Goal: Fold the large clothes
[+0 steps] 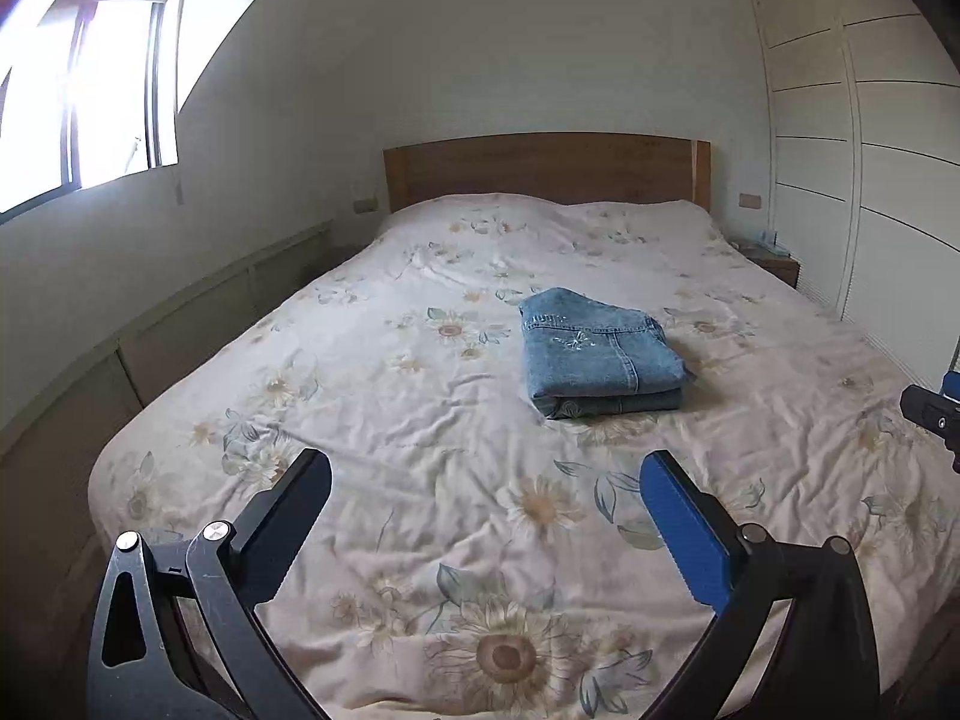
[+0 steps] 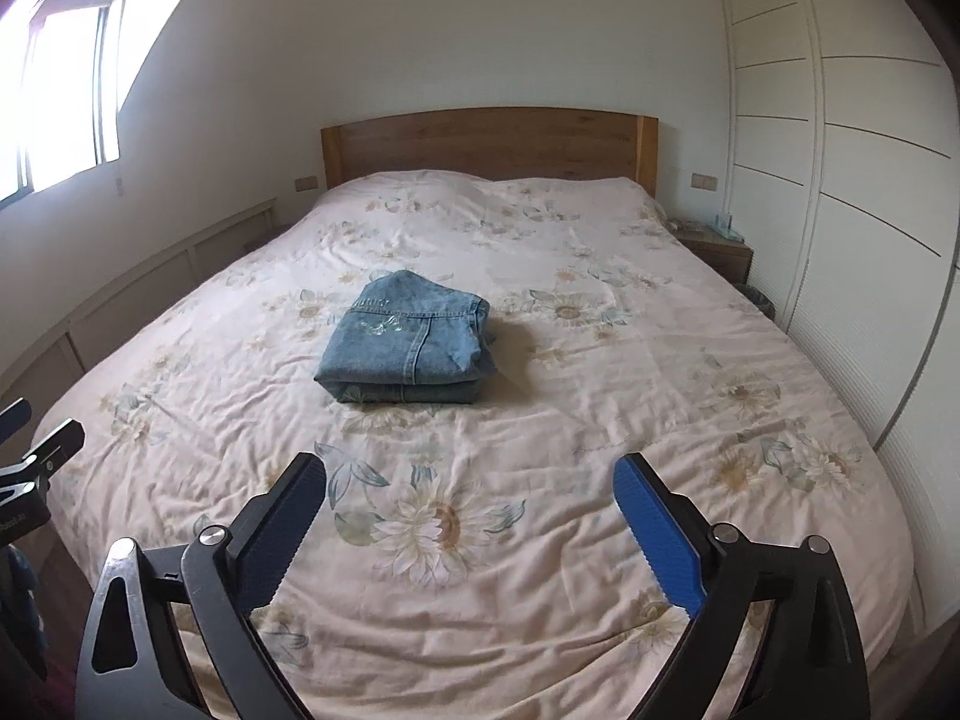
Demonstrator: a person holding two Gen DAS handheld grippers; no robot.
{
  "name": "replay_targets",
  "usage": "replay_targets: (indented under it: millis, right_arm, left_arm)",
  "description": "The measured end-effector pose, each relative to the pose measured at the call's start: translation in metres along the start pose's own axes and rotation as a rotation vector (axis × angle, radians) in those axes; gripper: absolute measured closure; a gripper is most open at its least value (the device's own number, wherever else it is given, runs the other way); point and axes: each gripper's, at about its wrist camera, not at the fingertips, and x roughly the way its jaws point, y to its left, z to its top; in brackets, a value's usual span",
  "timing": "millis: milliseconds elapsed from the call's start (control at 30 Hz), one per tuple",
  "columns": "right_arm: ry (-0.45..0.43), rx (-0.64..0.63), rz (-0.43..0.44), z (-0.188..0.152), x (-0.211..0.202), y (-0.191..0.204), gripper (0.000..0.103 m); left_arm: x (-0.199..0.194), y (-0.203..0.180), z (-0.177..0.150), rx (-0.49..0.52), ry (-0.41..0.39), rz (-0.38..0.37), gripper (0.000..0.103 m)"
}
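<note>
A pair of blue jeans (image 1: pixel 600 354) lies folded into a compact rectangle in the middle of the bed (image 1: pixel 420 420), embroidered back pocket facing up. The right wrist view shows the same jeans (image 2: pixel 405 351) left of centre. My left gripper (image 1: pixel 486 474) hangs open above the foot of the bed, well short of the jeans, with nothing between its fingers. My right gripper (image 2: pixel 471 477) is likewise open and empty, over the bedcover short of the jeans. Each gripper shows at the edge of the other's view.
The bed has a pale sunflower-print cover (image 2: pixel 540 420) and a wooden headboard (image 2: pixel 486 141). A low panelled ledge (image 1: pixel 180 324) runs along the left wall under a window (image 1: pixel 90 96). A white wardrobe (image 2: pixel 840 180) and a small nightstand (image 2: pixel 717 246) stand on the right.
</note>
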Motion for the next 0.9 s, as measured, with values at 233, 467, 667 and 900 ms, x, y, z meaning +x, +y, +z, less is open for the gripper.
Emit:
replay_targets:
  millis: [233,467,667,900]
  right_arm:
    - [-0.047,0.007,0.005,-0.002,-0.02,0.003,0.001]
    - [-0.09,-0.001,-0.007,-0.003,-0.037,0.006,0.001]
    - [-0.11,-0.008,-0.019,-0.004,-0.044,0.006,0.001]
    - [-0.106,-0.004,-0.022,-0.006,-0.043,0.004,0.001]
  left_arm:
    - [-0.014,-0.007,0.0,0.012,-0.02,0.002,0.001]
    - [-0.026,-0.013,0.0,0.025,-0.047,0.006,0.001]
    - [-0.038,-0.016,0.004,0.035,-0.076,-0.005,0.001]
    - [-0.048,-0.019,0.007,0.034,-0.098,-0.003,0.001]
